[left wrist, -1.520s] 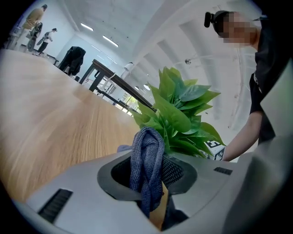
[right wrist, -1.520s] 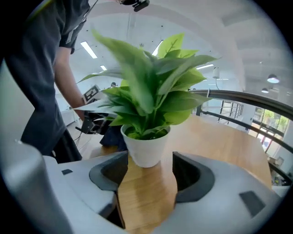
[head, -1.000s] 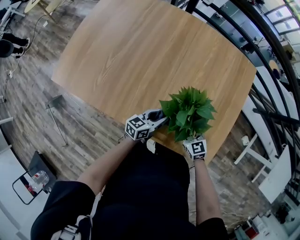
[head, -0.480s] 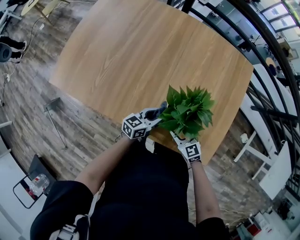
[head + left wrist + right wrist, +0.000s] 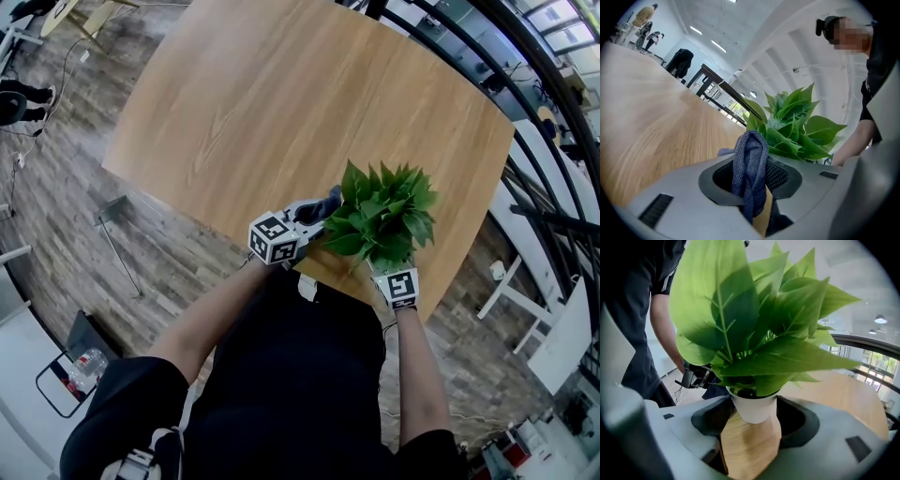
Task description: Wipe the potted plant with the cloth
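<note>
Potted plant [image 5: 382,217]: broad green leaves, small white pot [image 5: 753,405], upright, pot clamped in right gripper [image 5: 753,422], at table [image 5: 281,94] near edge. Cloth [image 5: 750,152]: blue-grey knit, bunched, pinched in left gripper [image 5: 750,180], just beside the leaves.

Light wooden table [image 5: 281,103] with rounded corners, standing on dark plank floor [image 5: 56,206]. Potted plant [image 5: 384,217] at its near edge; can't tell if pot touches the top.

Counts from that moment: there was 1 potted plant [image 5: 384,217], right of centre in the head view; 1 cloth [image 5: 750,164]; 2 hand-held grippers, i.e. left hand-held gripper [image 5: 317,212] and right hand-held gripper [image 5: 386,272]; 1 desk [image 5: 281,103], filling the upper middle.
</note>
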The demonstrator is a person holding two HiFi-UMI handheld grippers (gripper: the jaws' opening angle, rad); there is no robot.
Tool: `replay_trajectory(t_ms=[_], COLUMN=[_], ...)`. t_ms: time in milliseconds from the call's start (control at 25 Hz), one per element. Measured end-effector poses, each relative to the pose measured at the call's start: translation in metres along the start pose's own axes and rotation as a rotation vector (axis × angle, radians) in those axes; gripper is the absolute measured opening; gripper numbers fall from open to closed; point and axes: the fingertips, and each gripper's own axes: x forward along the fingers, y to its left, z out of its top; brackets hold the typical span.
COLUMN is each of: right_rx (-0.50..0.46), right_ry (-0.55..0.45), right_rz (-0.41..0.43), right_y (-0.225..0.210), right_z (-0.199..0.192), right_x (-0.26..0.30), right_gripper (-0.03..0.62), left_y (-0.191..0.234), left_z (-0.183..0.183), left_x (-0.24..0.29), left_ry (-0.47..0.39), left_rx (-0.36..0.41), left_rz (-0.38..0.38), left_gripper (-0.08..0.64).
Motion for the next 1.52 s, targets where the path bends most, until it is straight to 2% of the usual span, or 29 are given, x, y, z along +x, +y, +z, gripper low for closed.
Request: replay_trajectory(t_ms=[200,400,520,640,720,840,1000,1160,1360,1440,1520], right_rx=[0.047,0.057,0.088,0.068,0.052,0.044,-0.023,-0.024,0.059,0.05,0.032], right_ry=[-0.024,-0.01,-0.022,0.002,0.025,0.024,0.004,0.018,-0.004,-0.012,-0.01], right_rz=[-0.027,-0.038,-0.031,0.024,0.029,-0.019,-0.021,-0.018,-0.076,-0.086,-0.074], right_y=[0.001,0.004,0.017,0.04,0.043,0.025,0.01,0.002,0.001,0.001,0.006], right_z=[-0.003,-0.001,-0.003,-0.008,-0.015,-0.016,0.003,0.005,0.001,0.0,0.0], right_x=[0.001,0.004,0.001,-0.006,-0.008,-0.01,-0.001,0.004,0.002,0.002,0.003], right_gripper=[0.279,0.278,0.279,0.279,0.279,0.279,0.281,0.279,0.279,0.278,0.279], left_y=[-0.019,-0.018,-0.009,0.004,0.008,0.007,-0.001,0.001,-0.023,-0.023,-0.015], left_z=[-0.011,-0.012,-0.006,0.007,0.011,0.008,-0.002,-0.006,-0.018,-0.026,-0.024], left_x=[-0.002,-0.005,-0.006,-0.007,-0.007,-0.007,-0.005,-0.003,-0.002,-0.002,-0.004], left_ry=[0.021,0.027,0.014,-0.011,-0.004,0.027,0.092,0.104,0.154,0.155,0.13], left_rx=[-0.004,-0.012,-0.004,-0.003,0.01,0.041,0.125,0.22,0.25,0.251,0.218], left_rz=[-0.071,-0.088,-0.059,-0.016,-0.014,-0.022,-0.05,-0.037,-0.087,-0.075,-0.05], left_gripper=[0.123,0.124,0.123,0.123,0.123,0.123,0.123,0.123,0.123,0.123,0.123])
